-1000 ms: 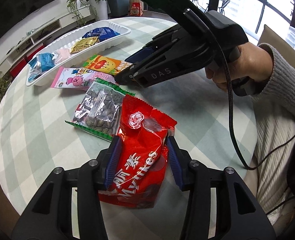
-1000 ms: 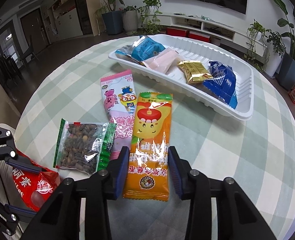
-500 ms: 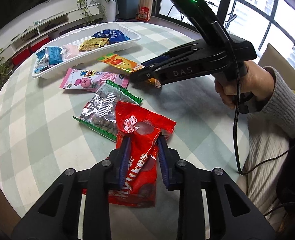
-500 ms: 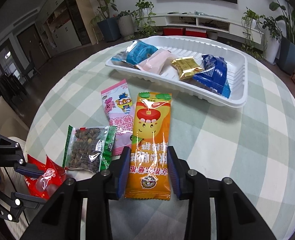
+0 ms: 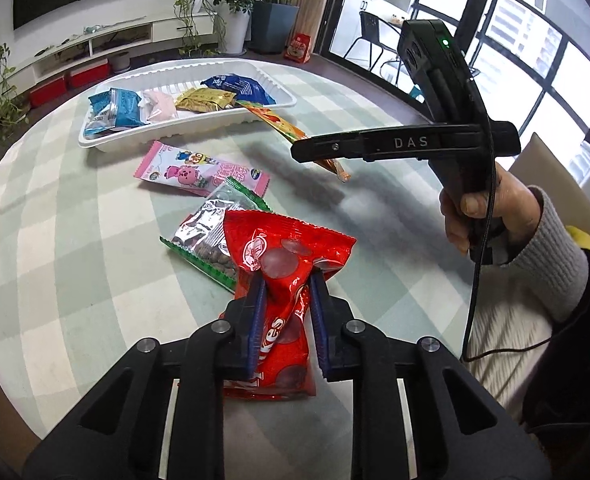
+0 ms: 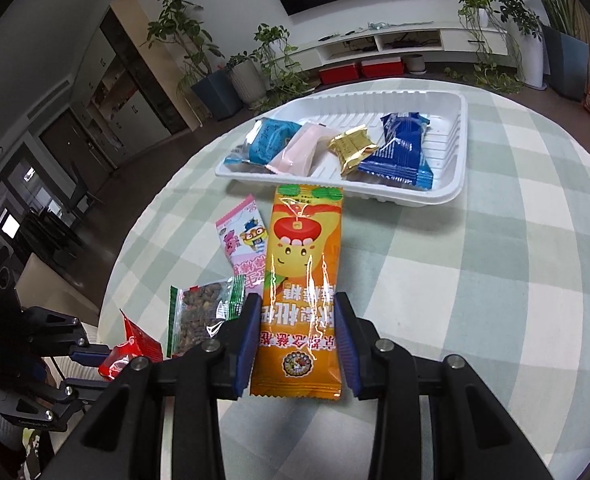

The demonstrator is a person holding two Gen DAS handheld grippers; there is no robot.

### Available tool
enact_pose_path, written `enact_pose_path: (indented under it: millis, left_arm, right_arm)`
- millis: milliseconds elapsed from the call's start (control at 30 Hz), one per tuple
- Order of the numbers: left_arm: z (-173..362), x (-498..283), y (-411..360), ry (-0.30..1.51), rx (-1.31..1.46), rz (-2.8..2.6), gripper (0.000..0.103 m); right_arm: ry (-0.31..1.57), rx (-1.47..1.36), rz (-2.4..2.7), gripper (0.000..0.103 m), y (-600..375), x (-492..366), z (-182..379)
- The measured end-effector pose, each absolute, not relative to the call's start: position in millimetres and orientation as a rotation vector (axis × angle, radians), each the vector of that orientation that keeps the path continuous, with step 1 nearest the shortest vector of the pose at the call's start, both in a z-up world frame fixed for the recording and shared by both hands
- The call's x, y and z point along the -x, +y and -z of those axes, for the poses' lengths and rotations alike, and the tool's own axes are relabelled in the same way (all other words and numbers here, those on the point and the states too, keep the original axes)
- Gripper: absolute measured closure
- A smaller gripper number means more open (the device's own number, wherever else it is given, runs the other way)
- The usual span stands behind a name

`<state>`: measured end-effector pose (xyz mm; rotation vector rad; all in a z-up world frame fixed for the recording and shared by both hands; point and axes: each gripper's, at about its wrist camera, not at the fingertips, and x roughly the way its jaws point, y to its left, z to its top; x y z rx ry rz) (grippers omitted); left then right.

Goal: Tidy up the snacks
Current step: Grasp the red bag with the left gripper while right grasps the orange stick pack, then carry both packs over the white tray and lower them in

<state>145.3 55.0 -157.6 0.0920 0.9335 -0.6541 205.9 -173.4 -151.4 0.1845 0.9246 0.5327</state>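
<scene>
Here the left tool (image 5: 285, 280) is clenched on a red candy bag (image 5: 283, 276), its blue pads (image 5: 257, 308) pinching the bag's middle so the foil bunches and the top flares out above them. The bag's lower end hangs over the checked table (image 5: 75, 260), just beside a clear, green-edged packet of nuts (image 5: 211, 236) that lies flat. The right tool (image 6: 297, 336) grips a long orange snack packet (image 6: 303, 276) by its lower end; in the left wrist view that packet is tilted in the air, clear of the table, its far end over the near rim of the white tray (image 6: 461, 148). In the tray lie a light blue packet (image 6: 269, 140), a pink one (image 6: 301, 154), a gold one (image 6: 353, 148) and a dark blue one (image 6: 401, 150), side by side. A pink cartoon packet (image 5: 199, 168) rests on the table between tray and nuts. A hand (image 5: 491, 208) in a grey knit sleeve holds the right tool's handle.
</scene>
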Motion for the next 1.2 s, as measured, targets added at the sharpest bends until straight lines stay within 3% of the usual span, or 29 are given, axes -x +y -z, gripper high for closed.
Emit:
enact_pose_path:
  millis: [633,1200]
  left_arm:
    - [123,-176,74,0.861,0.022,0.618,0.084]
    - [67,-297,59,0.79,0.113,0.611,0.084]
  right_arm:
    - [0.851,-0.276,-0.54,0.069,-189,-212,129]
    - [0.817,-0.341,-0.514,0.069,-208,-303,104]
